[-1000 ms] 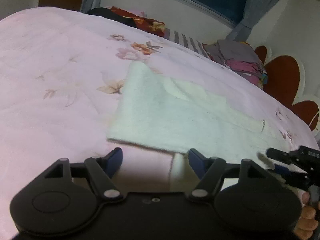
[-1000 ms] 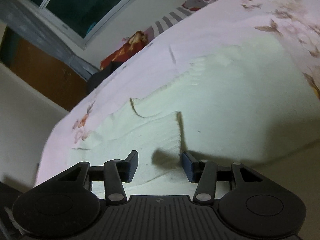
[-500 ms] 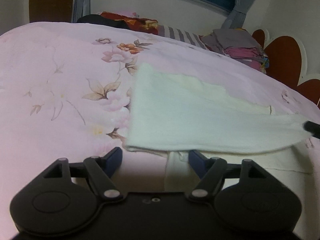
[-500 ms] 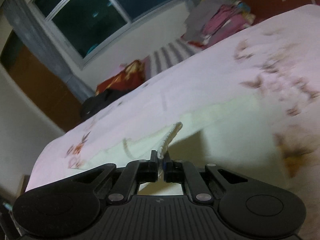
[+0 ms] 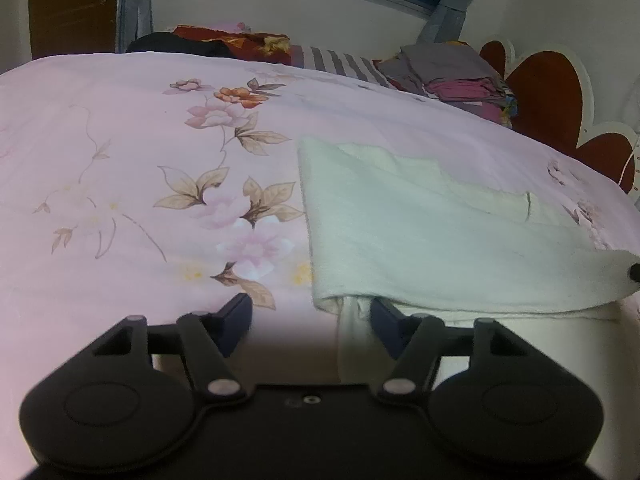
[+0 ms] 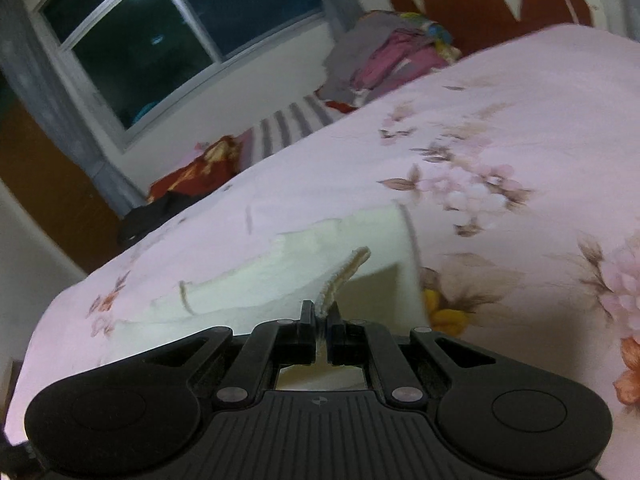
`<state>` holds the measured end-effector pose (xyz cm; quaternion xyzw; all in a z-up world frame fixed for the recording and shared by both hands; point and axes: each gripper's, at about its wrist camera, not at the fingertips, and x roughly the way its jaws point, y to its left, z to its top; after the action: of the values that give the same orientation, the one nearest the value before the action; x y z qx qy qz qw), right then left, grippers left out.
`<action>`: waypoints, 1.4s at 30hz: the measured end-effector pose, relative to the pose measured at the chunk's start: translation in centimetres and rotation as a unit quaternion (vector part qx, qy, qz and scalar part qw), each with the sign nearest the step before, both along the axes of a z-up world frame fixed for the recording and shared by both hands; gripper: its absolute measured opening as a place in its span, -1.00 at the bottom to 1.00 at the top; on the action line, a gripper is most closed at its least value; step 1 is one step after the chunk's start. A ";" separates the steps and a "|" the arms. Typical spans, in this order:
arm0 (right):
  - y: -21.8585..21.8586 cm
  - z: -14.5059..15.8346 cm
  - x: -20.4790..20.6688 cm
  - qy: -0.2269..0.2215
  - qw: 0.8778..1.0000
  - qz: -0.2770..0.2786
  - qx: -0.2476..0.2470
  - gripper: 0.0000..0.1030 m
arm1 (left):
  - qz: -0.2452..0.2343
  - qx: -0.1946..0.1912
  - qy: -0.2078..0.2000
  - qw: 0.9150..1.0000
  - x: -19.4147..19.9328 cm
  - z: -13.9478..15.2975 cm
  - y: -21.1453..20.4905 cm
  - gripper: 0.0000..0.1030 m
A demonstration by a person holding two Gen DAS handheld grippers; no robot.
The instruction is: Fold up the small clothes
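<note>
Garment [image 5: 420, 240] flat on bed [image 5: 120, 160], clothes pile [image 5: 452, 76] behind at far edge, headboard [image 5: 548, 92] to right.

Black tongs [image 5: 310, 320], dark-blue pads [image 5: 236, 320]

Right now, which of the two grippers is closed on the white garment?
The right gripper: its jaws pinch the white garment's ribbed edge. The left gripper is only closing, its pads not yet pressing cloth.

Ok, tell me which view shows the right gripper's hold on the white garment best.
The right wrist view. There the right gripper is shut on a ribbed edge of the white garment, lifted off the bedspread. The left wrist view shows only a dark tip of that gripper at the garment's raised corner.
</note>
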<state>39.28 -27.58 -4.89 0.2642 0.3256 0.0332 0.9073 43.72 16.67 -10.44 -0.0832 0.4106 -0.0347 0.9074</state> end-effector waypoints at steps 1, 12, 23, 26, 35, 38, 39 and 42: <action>-0.4 -0.2 0.1 0.004 1.000 -0.003 0.003 -0.93 | -0.001 -0.002 0.000 1.000 0.0 0.0 0.1 0.23; -1.8 -0.2 0.0 0.003 1.000 -0.007 -0.022 -0.93 | -0.013 -0.004 -0.001 1.000 0.1 -0.1 0.5 0.21; -2.7 -2.6 -0.6 0.040 0.996 -0.059 -0.058 -0.91 | -0.032 -0.002 -0.028 0.999 -1.2 1.3 0.5 0.50; -2.2 -1.1 -1.6 0.008 0.998 -0.048 -0.046 -0.92 | -0.064 -0.006 -0.094 0.994 -2.2 3.5 -1.2 0.56; 7.3 -3.1 2.7 0.037 0.984 0.117 -0.126 -0.92 | -0.105 0.001 -0.041 0.994 1.3 0.5 -4.9 0.51; 4.3 -3.4 2.4 0.049 0.987 0.044 -0.150 -0.92 | -0.084 0.019 -0.043 0.995 0.1 0.8 -3.0 0.52; 2.9 -3.0 2.1 0.044 0.990 0.024 -0.134 -0.92 | -0.080 0.004 -0.046 0.996 -0.4 0.9 -2.1 0.52; 0.1 -2.0 1.1 0.028 0.992 -0.020 -0.125 -0.91 | -0.050 -0.005 -0.062 0.997 -1.0 1.1 -0.6 0.53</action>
<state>40.39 -27.48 -6.93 0.1558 0.3469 -0.0336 0.9243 42.67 16.10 -9.34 -0.0649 0.3570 -0.0869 0.9278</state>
